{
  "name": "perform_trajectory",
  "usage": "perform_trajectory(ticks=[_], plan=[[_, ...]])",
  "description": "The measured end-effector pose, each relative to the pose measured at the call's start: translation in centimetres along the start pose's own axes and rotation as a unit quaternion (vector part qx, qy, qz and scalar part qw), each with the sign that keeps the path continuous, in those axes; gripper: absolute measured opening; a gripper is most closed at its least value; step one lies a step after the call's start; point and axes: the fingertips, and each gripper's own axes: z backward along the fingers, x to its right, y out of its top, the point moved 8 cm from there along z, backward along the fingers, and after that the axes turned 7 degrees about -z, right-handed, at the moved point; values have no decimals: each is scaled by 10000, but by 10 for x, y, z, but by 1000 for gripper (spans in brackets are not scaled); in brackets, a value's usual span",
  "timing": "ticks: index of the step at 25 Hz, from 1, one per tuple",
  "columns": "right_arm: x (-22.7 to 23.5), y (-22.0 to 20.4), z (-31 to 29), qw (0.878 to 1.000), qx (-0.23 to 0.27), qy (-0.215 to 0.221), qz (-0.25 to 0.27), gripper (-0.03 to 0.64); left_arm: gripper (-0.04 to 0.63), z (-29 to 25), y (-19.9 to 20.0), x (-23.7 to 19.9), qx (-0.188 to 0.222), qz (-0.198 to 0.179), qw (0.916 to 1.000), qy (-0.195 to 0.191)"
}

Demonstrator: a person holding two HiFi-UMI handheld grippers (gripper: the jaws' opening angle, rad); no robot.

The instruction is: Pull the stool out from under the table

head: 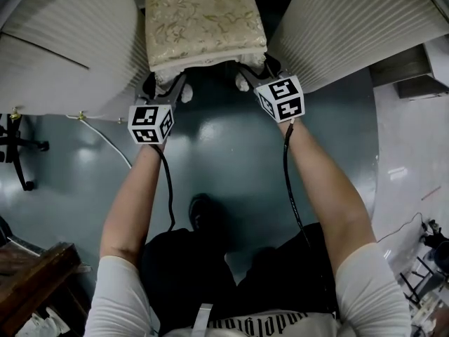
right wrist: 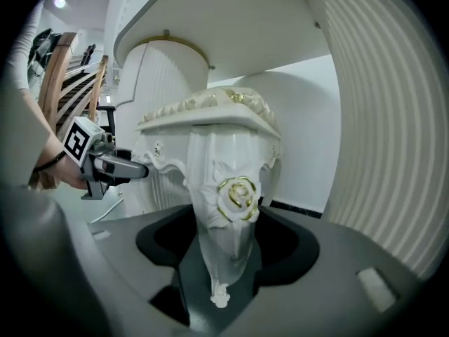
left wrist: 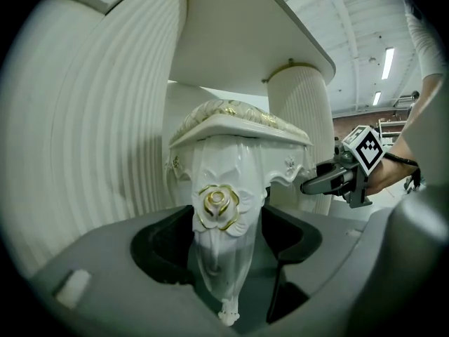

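Note:
The stool (head: 203,20) has a gold brocade cushion and white carved legs. It stands between the two ribbed white pedestals of the table (head: 63,48), partly under the tabletop (left wrist: 238,41). My left gripper (head: 170,90) is at the stool's front left leg (left wrist: 221,209). That leg, with its gold rose, fills the gap of the left gripper (left wrist: 226,223), and the jaws lie against its sides. My right gripper (head: 254,76) holds the front right leg (right wrist: 235,202) the same way, the leg standing in the right gripper (right wrist: 226,227). Each gripper shows in the other's view, the right gripper (left wrist: 330,181) and the left gripper (right wrist: 119,167).
The pedestals (head: 337,27) flank the stool closely on both sides. On the grey-green floor (head: 224,160) a white cable (head: 105,142) runs at the left. A wooden piece of furniture (head: 35,279) sits at the bottom left, and wooden chairs (right wrist: 70,83) stand behind.

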Motion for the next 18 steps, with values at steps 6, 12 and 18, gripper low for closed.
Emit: perform_trajectory(ticks=[6, 12, 18], plan=[[4, 3, -3, 10000, -55, -4, -63, 258, 290, -2, 2, -2, -137, -52, 9999, -65], [26, 16, -38, 9995, -222, 208, -22, 256, 288, -27, 4, -21, -293, 56, 9995, 49], [13, 3, -14, 9993, -273, 243, -28, 256, 287, -3, 1, -2, -311, 55, 9995, 41]])
